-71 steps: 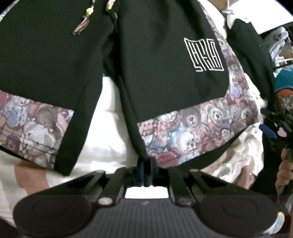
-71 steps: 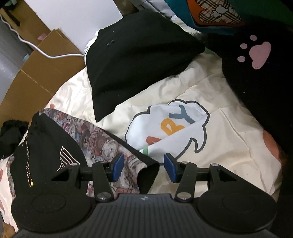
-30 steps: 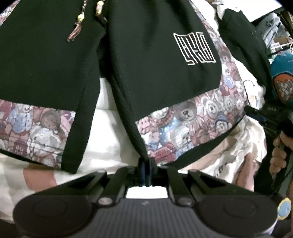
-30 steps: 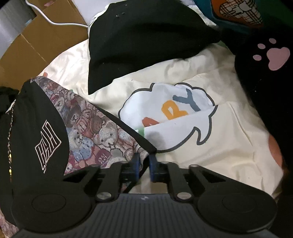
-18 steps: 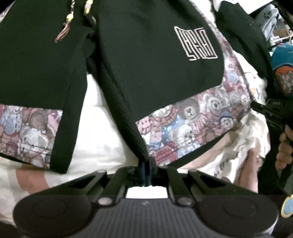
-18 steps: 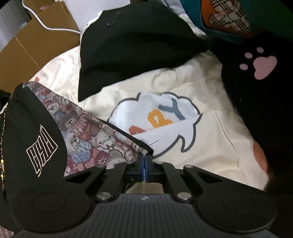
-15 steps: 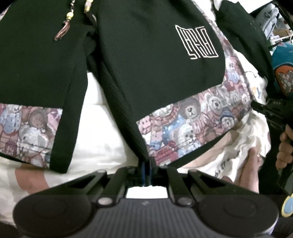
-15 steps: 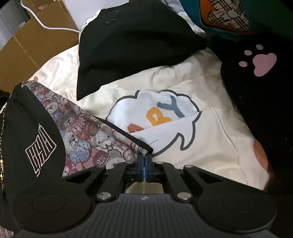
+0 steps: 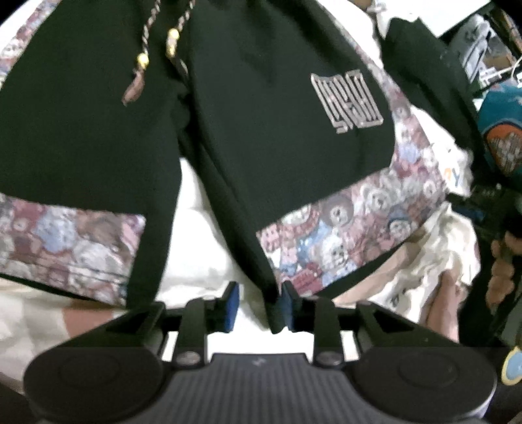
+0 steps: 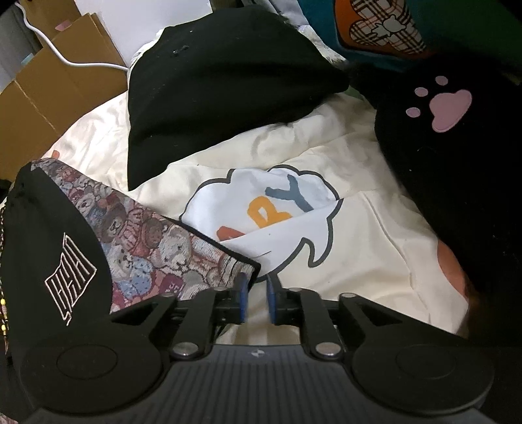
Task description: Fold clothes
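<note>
Black shorts (image 9: 277, 114) with a teddy-bear print hem and a white outlined logo lie spread on pale bedding, drawstrings at the top. My left gripper (image 9: 259, 306) is at the inner hem corner of one leg. Its jaws are opening, and the black corner still rests against the right pad (image 9: 287, 306), clear of the other pad. In the right wrist view the shorts (image 10: 49, 228) fill the left side. My right gripper (image 10: 256, 300) is at the outer hem corner (image 10: 251, 265). Its jaws are opening too, and the corner lies just beyond the left pad (image 10: 242, 298).
A cream sweatshirt (image 10: 359, 228) with a cloud print lies under the right gripper. Beyond it are a black garment (image 10: 222, 81), a dark one with a pink paw (image 10: 450, 107) and a teal one (image 10: 375, 29). Cardboard (image 10: 49, 91) and a white cable (image 10: 81, 63) sit far left.
Both grippers were shut on the shorts' hem corners; now both pairs of jaws have parted and the fabric is released. The left gripper has lifted slightly.
</note>
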`<control>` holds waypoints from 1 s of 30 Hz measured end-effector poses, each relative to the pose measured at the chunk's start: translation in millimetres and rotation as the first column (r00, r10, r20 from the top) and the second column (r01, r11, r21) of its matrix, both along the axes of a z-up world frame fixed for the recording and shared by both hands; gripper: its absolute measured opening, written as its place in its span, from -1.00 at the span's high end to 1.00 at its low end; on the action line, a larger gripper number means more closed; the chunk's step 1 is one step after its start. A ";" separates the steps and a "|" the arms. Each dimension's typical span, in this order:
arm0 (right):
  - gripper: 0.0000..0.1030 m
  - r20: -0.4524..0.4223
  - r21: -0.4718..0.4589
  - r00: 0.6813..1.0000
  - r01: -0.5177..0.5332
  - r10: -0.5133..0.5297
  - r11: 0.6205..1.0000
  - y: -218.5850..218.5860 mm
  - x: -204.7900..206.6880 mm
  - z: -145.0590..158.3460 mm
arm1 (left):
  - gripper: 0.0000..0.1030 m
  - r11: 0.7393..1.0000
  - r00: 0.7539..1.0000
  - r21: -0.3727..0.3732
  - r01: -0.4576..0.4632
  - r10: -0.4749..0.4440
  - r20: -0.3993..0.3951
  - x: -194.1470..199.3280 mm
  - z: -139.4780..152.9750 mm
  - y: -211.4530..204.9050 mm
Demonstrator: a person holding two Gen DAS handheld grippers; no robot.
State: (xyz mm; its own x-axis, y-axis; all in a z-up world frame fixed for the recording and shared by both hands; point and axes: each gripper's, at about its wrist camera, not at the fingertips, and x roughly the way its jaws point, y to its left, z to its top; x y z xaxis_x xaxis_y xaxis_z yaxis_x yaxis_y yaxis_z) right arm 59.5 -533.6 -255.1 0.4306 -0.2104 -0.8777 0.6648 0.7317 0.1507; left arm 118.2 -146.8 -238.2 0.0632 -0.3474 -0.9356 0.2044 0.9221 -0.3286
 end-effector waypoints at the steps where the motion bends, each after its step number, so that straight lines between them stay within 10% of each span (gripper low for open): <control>1: 0.47 0.002 -0.003 1.000 0.000 0.000 1.000 1.5 -0.5 1.7 | 0.37 1.000 1.000 -0.004 -0.004 0.004 0.014 2.4 5.8 2.8; 30: -0.06 0.229 -0.092 0.966 -0.105 0.123 0.990 55.8 5.6 107.1 | 0.13 0.965 0.881 0.043 -0.258 0.217 0.420 54.7 180.9 214.0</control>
